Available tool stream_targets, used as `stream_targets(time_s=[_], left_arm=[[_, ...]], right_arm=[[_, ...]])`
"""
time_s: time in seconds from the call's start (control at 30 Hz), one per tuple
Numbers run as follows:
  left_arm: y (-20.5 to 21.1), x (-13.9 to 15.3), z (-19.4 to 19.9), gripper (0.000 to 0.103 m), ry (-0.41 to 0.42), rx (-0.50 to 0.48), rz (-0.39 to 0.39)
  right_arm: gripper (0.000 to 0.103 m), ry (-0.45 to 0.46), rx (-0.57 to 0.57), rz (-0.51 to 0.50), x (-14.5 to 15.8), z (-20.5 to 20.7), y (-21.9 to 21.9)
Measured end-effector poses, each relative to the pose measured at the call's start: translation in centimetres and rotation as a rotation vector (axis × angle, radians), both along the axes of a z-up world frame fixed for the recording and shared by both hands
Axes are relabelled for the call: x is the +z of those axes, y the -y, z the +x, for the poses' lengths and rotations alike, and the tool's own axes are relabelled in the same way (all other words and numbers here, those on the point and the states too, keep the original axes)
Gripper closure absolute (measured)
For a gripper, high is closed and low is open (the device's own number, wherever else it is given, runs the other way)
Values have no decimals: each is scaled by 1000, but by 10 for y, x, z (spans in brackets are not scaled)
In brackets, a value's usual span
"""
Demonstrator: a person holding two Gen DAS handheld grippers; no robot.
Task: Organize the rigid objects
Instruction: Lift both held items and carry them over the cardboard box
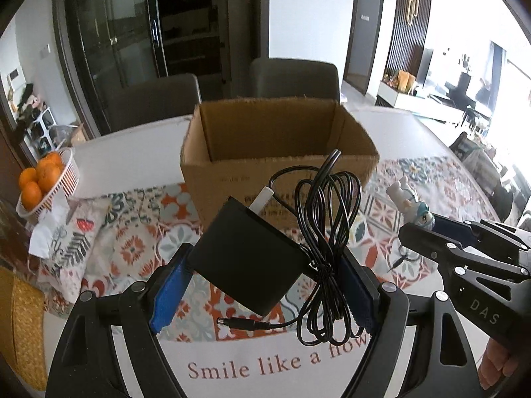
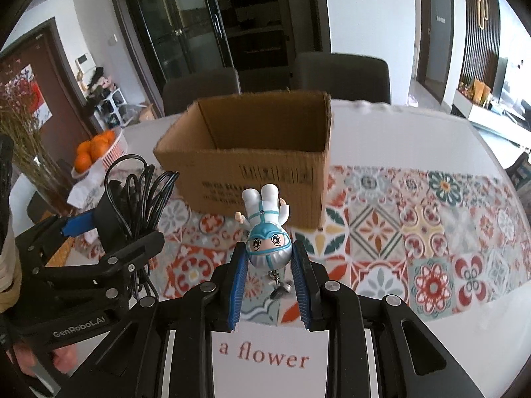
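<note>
The left gripper (image 1: 265, 275) clamps a black power adapter (image 1: 247, 262) with its bundled cable (image 1: 327, 232), raised above the patterned tablecloth (image 1: 132, 248) in front of the open cardboard box (image 1: 278, 142). The right gripper (image 2: 269, 265) pinches a small toy figure (image 2: 267, 229) by its head, feet pointing toward the box.

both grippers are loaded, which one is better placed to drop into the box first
Right, probably. The right gripper holds the small figurine by its head, lined up with the cardboard box. The left gripper grips the bulky power adapter, whose cable hangs in loose loops that could snag.
</note>
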State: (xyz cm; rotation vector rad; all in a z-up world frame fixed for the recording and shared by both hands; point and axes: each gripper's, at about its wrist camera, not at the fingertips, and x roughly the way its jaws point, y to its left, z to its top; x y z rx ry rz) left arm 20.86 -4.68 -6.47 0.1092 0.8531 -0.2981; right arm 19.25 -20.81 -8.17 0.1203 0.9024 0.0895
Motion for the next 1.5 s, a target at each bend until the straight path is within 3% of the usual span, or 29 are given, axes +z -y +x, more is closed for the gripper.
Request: stream_targets(time_s=[0.7, 1.23, 1.5], left_arm=[[-8, 49, 53, 20, 97, 27, -56], [-8, 67, 107, 20, 91, 23, -35], [-6, 59, 140, 20, 36, 24, -23]], right_arm=[[75, 144, 14, -1, 55, 54, -5], [75, 167, 36, -10, 72, 107, -7], [75, 135, 42, -10, 68, 134, -7]])
